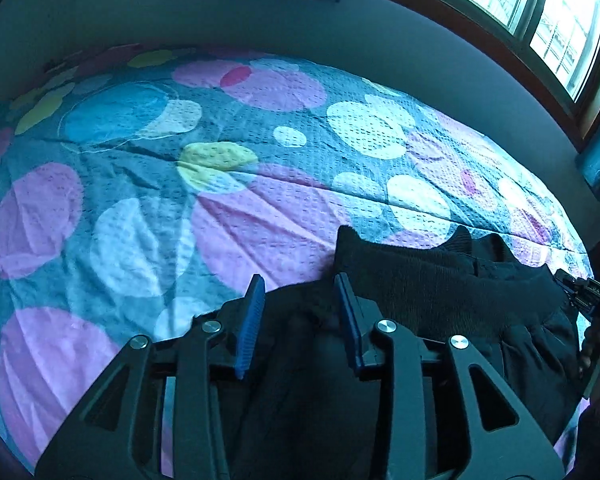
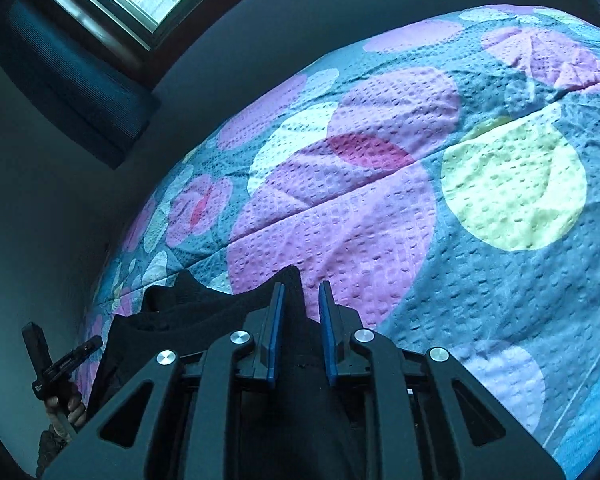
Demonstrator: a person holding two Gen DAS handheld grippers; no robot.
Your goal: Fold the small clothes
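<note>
A black garment with a ribbed waistband lies folded on the near part of a bedspread printed with coloured circles. My left gripper hovers over the garment's left end. Its blue pads stand apart, with cloth beneath them and none pinched. In the right wrist view the same garment lies at lower left. My right gripper sits at its pointed corner with a narrow gap between the pads; they press on nothing. Each view shows the other gripper, held by a hand, at its edge.
The bedspread stretches far ahead and to the sides with only shallow creases. A grey wall runs along the bed's far edge. Above it are a bright window and a blue curtain.
</note>
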